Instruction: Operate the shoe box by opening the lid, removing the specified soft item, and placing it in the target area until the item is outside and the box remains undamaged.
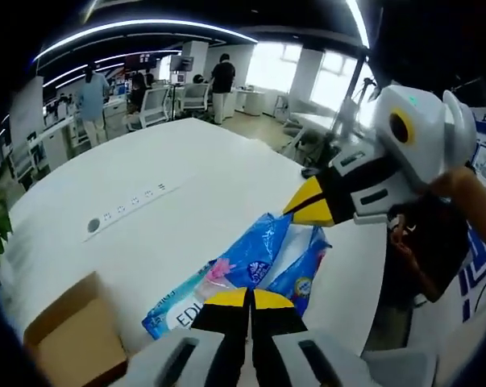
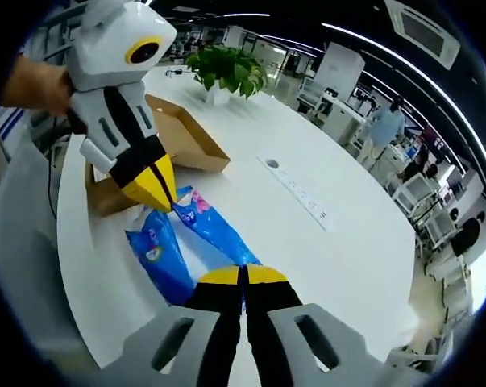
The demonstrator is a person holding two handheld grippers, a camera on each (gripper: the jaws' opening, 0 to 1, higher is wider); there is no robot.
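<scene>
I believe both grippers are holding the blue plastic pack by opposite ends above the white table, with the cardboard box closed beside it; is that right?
Not quite: the cardboard box stands open, as the right gripper view shows. The rest holds: the left gripper and right gripper pinch opposite ends of the blue plastic pack over the white table.

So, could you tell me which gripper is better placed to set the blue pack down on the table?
Hard to separate: the left gripper and right gripper each pinch an end of the blue pack, so both should lower it together onto the white table, beside the box.
</scene>
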